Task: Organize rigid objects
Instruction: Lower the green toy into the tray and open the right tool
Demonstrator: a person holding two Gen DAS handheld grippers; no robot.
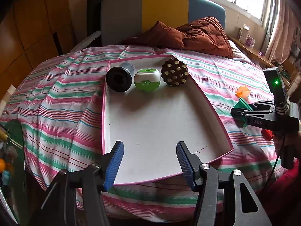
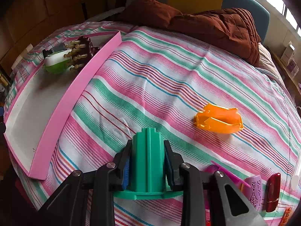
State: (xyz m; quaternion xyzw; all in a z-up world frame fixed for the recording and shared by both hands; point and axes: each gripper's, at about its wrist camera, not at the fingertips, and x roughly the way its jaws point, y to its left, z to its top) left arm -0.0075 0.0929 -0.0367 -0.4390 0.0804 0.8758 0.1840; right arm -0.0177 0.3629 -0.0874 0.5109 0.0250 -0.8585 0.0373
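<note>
On the striped bedspread (image 1: 62, 101) lies a shallow pink-rimmed tray (image 1: 210, 101); along its far wall stand, left to right, a black cylindrical canister (image 1: 120, 76), a green-and-white device (image 1: 147, 80) and a brown studded massage ball (image 1: 175, 72), each just beside the next. The left gripper (image 1: 149, 164) hangs over the near tray edge, jaws parted and empty. To the right, outside the tray, the right gripper (image 2: 147, 163) is clamped on a green ribbed plastic piece (image 2: 146, 158), pads pressing its sides above a flat flange. An orange plastic piece (image 2: 219, 120) rests on the bedspread farther right, well apart from the tray. Risk: the pads grip ribbed, smooth plastic, so the piece may twist or slip during transfer; the soft bedding under the tray may let it tilt, so the canister could roll. The raised tray wall may catch the flange on a low approach. Items at the lower right edge, a purple patterned case (image 2: 255, 190) and a red lipstick-like tube (image 2: 272, 194), are partly cut off; whether the green piece touches the bedspread cannot be determined.
</note>
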